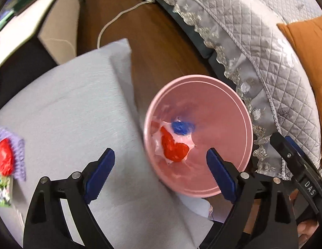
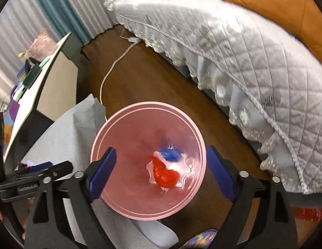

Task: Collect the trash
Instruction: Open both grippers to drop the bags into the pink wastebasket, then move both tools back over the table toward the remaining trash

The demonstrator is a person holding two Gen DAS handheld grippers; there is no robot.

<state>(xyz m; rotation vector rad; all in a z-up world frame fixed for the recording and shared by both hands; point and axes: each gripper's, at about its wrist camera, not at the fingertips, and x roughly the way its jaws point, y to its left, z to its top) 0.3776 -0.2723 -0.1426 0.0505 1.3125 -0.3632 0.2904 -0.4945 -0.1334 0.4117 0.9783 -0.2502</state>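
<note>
One round pink plastic bin [image 2: 148, 186] is standing on the brown wooden floor [image 2: 152, 83], just beside the grey cloth-covered bench [image 1: 63, 112], and two crumpled wrappers are lying at its bottom: one red foil wrapper [image 2: 165, 176] and one blue foil wrapper [image 2: 171, 154], touching each other on a bit of pale liner. A third piece, another red crumpled wrapper [image 1: 4, 159], is lying on a purple knitted mat [image 1: 20, 145] at the bench's far left edge in the left wrist view, well apart from the bin. Two pairs of tongs are showing. The left tongs [image 1: 161, 174] are hanging released, with nothing between the blue pads, straddling the bench edge and the bin's near rim. The right tongs [image 2: 161, 176] are also standing wide and released, empty, pointing down over the bin's mouth so that the red and blue wrappers are lying directly below the gap. One white cable [image 2: 111, 70] is trailing across the floor toward the grey quilted sofa cover [image 2: 233, 47].
</note>
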